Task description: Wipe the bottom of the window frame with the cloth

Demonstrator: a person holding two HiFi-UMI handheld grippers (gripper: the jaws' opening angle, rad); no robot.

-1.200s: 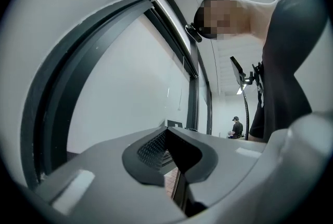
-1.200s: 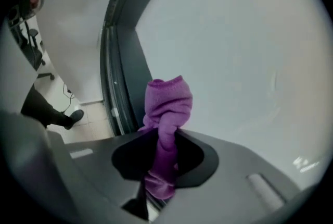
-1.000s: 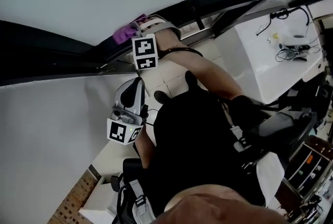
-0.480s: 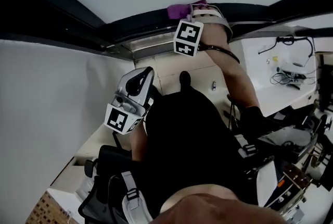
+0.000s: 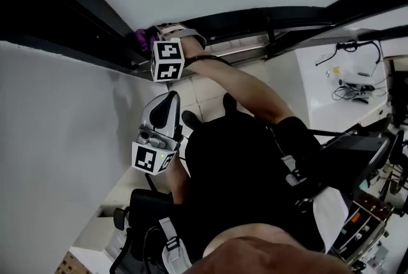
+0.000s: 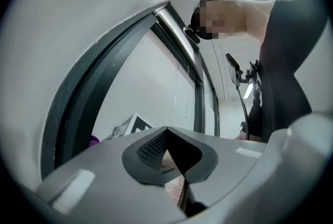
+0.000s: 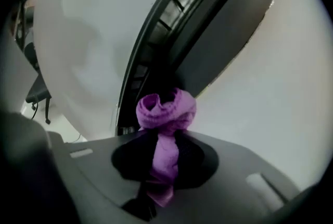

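There are two grippers, the left gripper and right gripper, one purple cloth and one window frame.

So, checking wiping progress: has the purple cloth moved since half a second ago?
Yes: the purple cloth slid left along the window frame, toward the white wall.

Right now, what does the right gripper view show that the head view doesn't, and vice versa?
Only the right gripper view: the right gripper's jaws closed on the purple cloth, with its bunched end sticking out past them.
Only the head view: the left gripper held back near the person's body, the person's forearm, the tiled floor and a white desk with cables on it.
Both: the cloth up against the dark window frame.
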